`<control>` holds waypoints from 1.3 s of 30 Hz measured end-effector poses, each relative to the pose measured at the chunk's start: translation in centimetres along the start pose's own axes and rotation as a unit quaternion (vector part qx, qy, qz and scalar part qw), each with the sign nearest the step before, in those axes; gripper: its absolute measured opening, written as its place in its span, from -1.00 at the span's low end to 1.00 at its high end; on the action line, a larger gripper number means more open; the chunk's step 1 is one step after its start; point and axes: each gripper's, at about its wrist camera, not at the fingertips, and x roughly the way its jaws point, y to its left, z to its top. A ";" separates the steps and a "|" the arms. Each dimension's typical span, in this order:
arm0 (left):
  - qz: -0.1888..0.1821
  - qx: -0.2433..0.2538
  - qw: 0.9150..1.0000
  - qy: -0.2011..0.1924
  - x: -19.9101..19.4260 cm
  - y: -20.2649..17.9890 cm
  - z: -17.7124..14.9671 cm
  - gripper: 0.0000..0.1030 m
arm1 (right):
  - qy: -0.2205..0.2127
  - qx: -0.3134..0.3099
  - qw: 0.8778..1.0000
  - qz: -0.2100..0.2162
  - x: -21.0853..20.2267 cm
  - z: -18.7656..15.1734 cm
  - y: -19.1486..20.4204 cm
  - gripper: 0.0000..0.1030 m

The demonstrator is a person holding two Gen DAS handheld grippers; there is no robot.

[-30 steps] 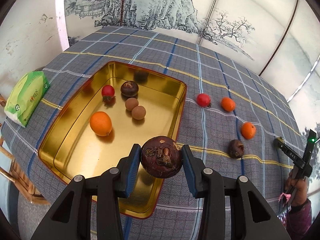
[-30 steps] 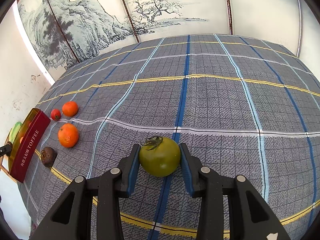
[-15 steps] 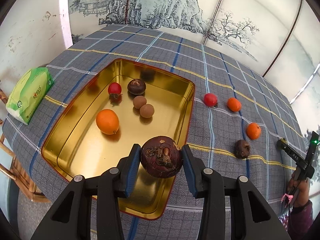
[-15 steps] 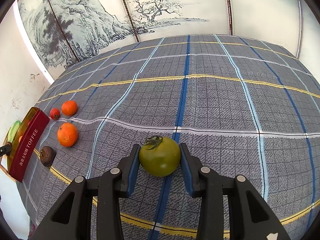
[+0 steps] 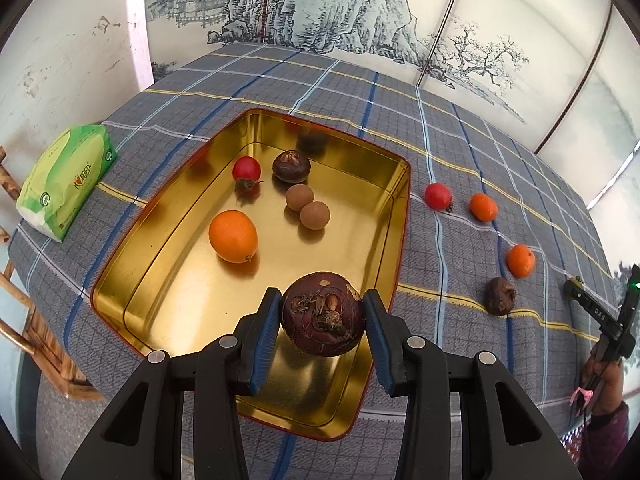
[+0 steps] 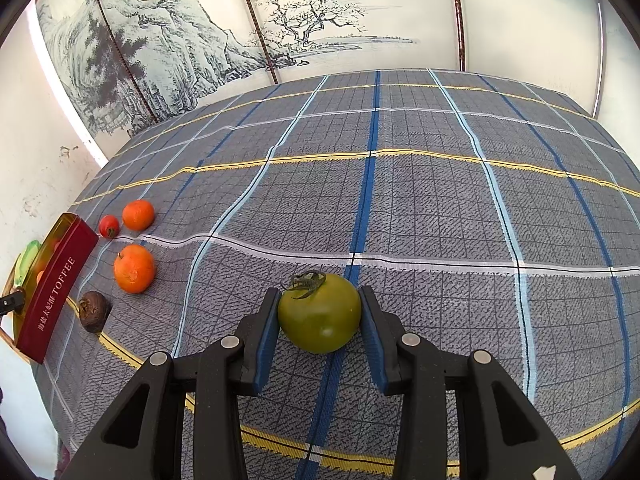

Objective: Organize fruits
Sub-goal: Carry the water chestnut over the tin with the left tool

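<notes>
Clamping a dark brown round fruit between its blue pads, our left gripper hangs over the near right end of the gold tin, and we see the fruit pressed on both sides. Our right gripper pinches one green tomato the same way, well apart from the tin, above the checked tablecloth. Inside the tin we count five pieces: one orange, two small tan round fruits touching each other, one dark brown fruit and one red cherry tomato. Outside it, on the cloth to the right, we count four more: a second red cherry tomato, two small mandarins and one wrinkled dark fruit. From the right wrist view the same four lie beside the tin's red outer wall, which reads TOFFEE. One green tissue pack rests on the cloth left of the tin. A painted landscape screen stands behind the table.
</notes>
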 end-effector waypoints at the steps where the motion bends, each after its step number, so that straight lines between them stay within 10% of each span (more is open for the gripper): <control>1: 0.002 0.001 1.000 -0.001 0.0 0.0 0.0 -0.17 | 0.000 0.000 1.000 0.000 0.0 0.0 0.1 -0.29; 39: 0.017 -0.016 1.000 -0.001 0.3 3.4 -1.0 -0.17 | -0.007 0.002 1.000 -0.006 -1.5 -0.7 -1.5 -0.31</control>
